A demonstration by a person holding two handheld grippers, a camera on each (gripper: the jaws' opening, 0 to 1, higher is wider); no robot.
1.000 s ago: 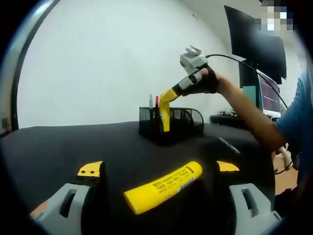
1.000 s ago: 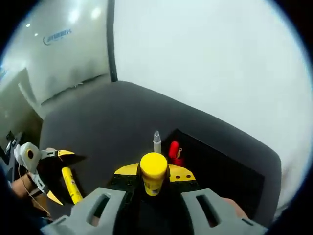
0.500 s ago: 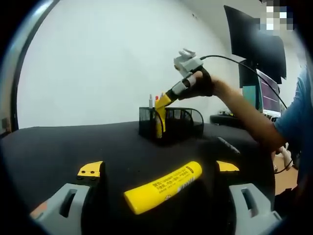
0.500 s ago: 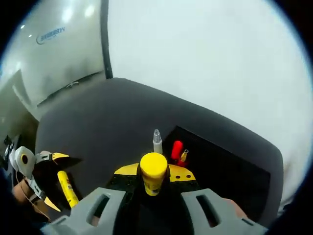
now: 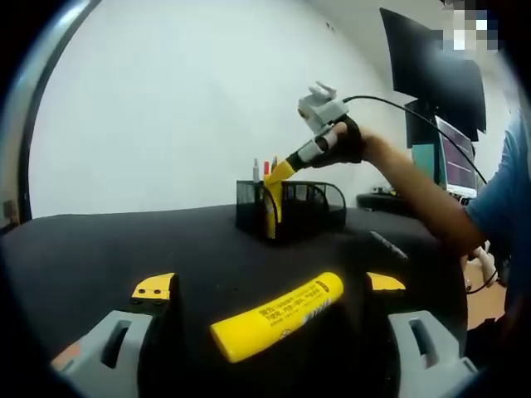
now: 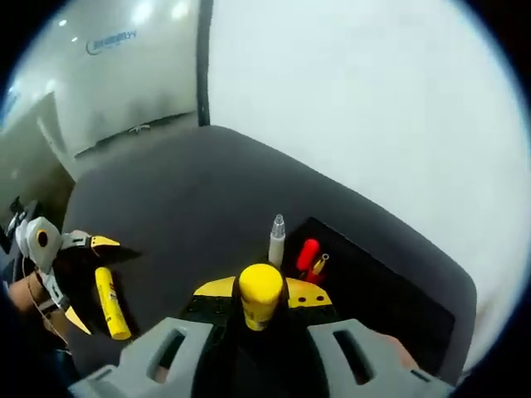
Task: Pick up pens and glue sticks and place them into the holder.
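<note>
Left claw: in the left gripper view the left gripper point(image 5: 270, 286) hangs low over the black bench with its jaws spread wide; a yellow glue stick point(image 5: 278, 317) lies slantwise on the cloth between the tips, ungripped.
Far side of the bench: the black mesh holder point(image 5: 290, 209) stands there, pens point(image 5: 260, 170) upright inside.
Right claw, same view: the right gripper point(image 5: 280, 176) hovers at the holder's rim, closed on a second yellow stick point(image 5: 270, 207).
Right gripper view: the held stick's cap point(image 6: 260, 287) sits pinched between the jaws above the holder point(image 6: 373, 290).
Step in hand: probably lowering it upright into a free compartment, releasing once inside.
In the way: a grey-capped pen point(image 6: 276, 239) and red pens point(image 6: 308, 257) crowd the slot just beside it.
</note>
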